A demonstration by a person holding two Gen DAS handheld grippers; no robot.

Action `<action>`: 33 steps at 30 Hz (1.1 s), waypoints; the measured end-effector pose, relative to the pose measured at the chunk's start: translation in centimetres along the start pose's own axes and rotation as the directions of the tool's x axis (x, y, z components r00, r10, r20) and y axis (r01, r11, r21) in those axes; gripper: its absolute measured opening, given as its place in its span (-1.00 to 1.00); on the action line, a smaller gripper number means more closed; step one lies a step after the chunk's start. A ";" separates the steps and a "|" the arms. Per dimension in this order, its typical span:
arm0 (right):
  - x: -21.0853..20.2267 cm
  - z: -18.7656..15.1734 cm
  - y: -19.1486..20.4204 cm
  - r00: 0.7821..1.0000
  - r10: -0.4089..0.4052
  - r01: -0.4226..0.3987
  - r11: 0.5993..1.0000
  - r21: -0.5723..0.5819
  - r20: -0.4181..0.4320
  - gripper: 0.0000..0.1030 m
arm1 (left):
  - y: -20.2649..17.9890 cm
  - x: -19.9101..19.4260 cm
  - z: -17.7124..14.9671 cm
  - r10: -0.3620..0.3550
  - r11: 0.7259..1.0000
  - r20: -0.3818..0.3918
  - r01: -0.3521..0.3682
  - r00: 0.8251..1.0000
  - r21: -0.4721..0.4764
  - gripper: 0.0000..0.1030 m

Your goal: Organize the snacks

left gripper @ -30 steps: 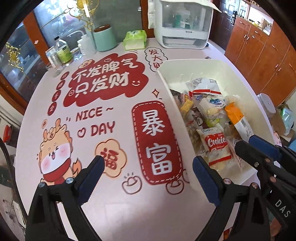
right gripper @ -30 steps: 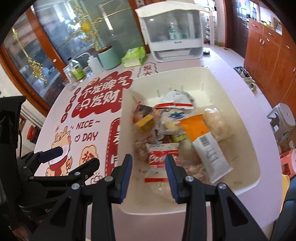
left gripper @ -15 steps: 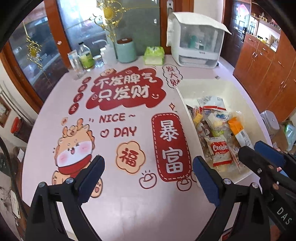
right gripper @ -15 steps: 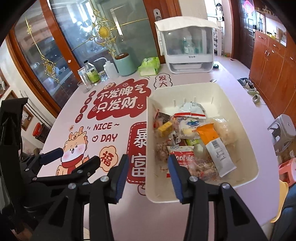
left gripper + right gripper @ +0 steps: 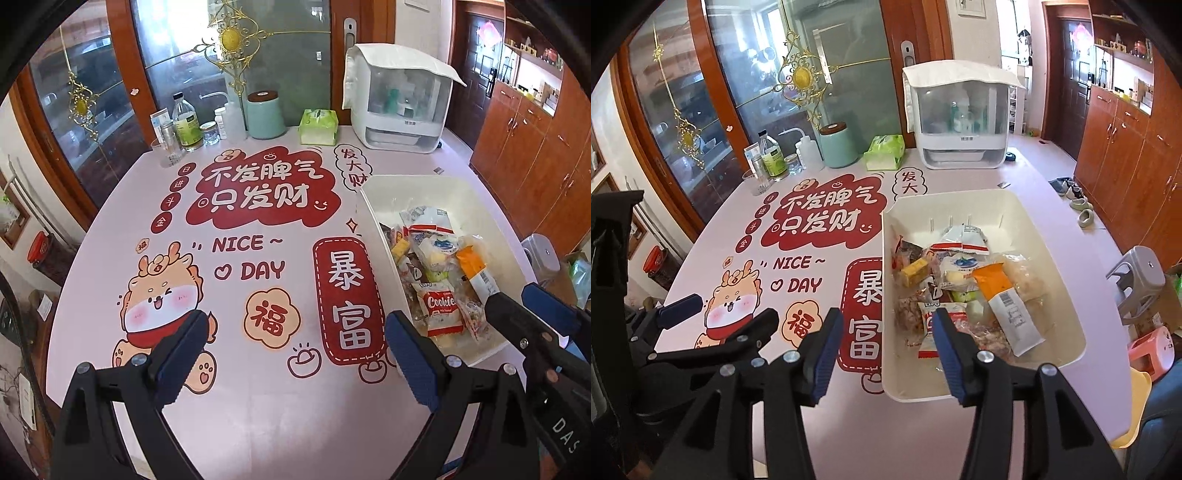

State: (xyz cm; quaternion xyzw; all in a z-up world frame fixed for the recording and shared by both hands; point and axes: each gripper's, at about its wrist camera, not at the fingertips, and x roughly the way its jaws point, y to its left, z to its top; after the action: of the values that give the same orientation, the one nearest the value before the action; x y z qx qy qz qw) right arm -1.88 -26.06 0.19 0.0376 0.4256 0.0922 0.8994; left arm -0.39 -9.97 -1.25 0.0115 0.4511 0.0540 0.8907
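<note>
**Snack bin** [image 5: 1049,254] — cream plastic, open-topped, on the right half of the table [image 5: 258,398]. It holds all the snacks in view, heaped toward its left and near side, which fits a collecting step judged close to done.

**Contents**
- Cookie packet [image 5: 929,315], red and white, nearest the front.
- Orange-and-white pouch [image 5: 1006,301] with a barcode, lying diagonally across the heap.
- Small yellow pack [image 5: 916,271] against the left wall.
- White bag with a red band [image 5: 962,240] at the back.
- Clear wrappers beneath; contents too small to tell.

**Right gripper** [image 5: 884,349] — above the bin's near left corner, jaws parting, nothing between the pads. One finger overlaps the cookie packet in view only.

**Left gripper** [image 5: 291,360] — jaws wide apart and empty, over the printed tablecloth [image 5: 258,199], well left of the bin.

**Surroundings, far table edge**
- Teal canister [image 5: 264,116]
- Green tissue pack [image 5: 318,127]
- Clear bottle with green label [image 5: 186,127], small jars and a glass beside it
- White covered appliance [image 5: 400,107]

All stand well apart from the bin — none obstructs either gripper. No loose snack shows on the cloth.

**Beyond the table** — wooden cabinets [image 5: 1126,158], grey stool [image 5: 1141,284], pink stool [image 5: 1152,349].
</note>
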 end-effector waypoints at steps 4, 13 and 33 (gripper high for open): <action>-0.1 -0.1 0.0 1.000 -0.002 0.002 1.000 0.007 -0.004 -0.01 | 0.1 -0.1 -0.2 0.001 1.000 -0.001 -0.001 1.000 -0.004 0.86; -0.2 -0.2 0.0 1.000 -0.002 0.003 1.000 0.008 -0.006 -0.01 | 0.2 -0.2 -0.5 0.002 1.000 -0.005 -0.002 1.000 0.000 0.85; -0.4 -0.6 0.6 1.000 -0.002 0.002 1.000 0.002 -0.006 -0.01 | 0.8 -0.5 -1.2 -0.005 1.000 -0.014 0.004 1.000 -0.013 0.85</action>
State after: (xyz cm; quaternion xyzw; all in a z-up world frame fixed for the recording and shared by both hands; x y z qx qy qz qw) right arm -2.68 -25.55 0.23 0.0379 0.4284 0.0912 0.8982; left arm -1.70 -9.30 -1.53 0.0045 0.4569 0.0550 0.8878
